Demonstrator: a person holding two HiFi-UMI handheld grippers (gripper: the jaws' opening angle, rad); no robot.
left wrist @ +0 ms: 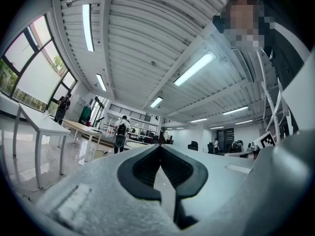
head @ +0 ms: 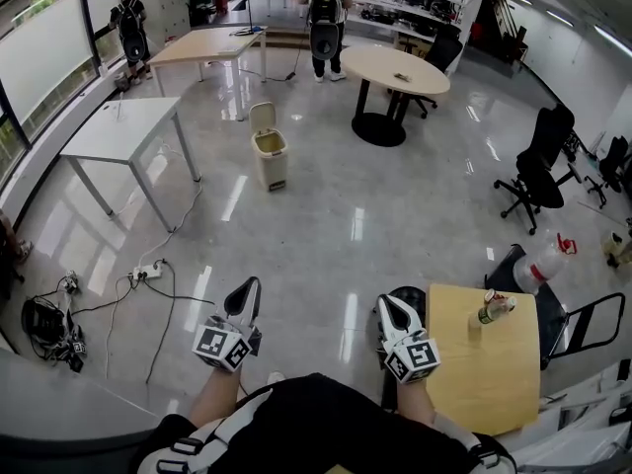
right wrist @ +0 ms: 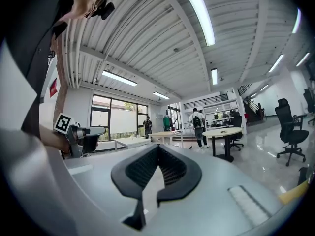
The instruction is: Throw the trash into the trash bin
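The beige trash bin (head: 269, 153) stands on the shiny floor well ahead of me, its lid tipped up. A small glass bottle (head: 493, 308) lies on the wooden table (head: 484, 373) at my right. Beyond it a clear plastic bottle (head: 542, 264) with a red cap rests by a black chair. My left gripper (head: 244, 300) (left wrist: 160, 147) and right gripper (head: 395, 314) (right wrist: 158, 146) are held low in front of me, pointing towards the bin. Both are shut with nothing between the jaws. The right gripper is just left of the wooden table.
A white table (head: 118, 131) stands at the left and a round table (head: 395, 67) at the back. Black office chairs (head: 538, 171) are at the right. A power strip with cables (head: 146, 273) lies on the floor to my left. People (head: 324, 18) stand far back.
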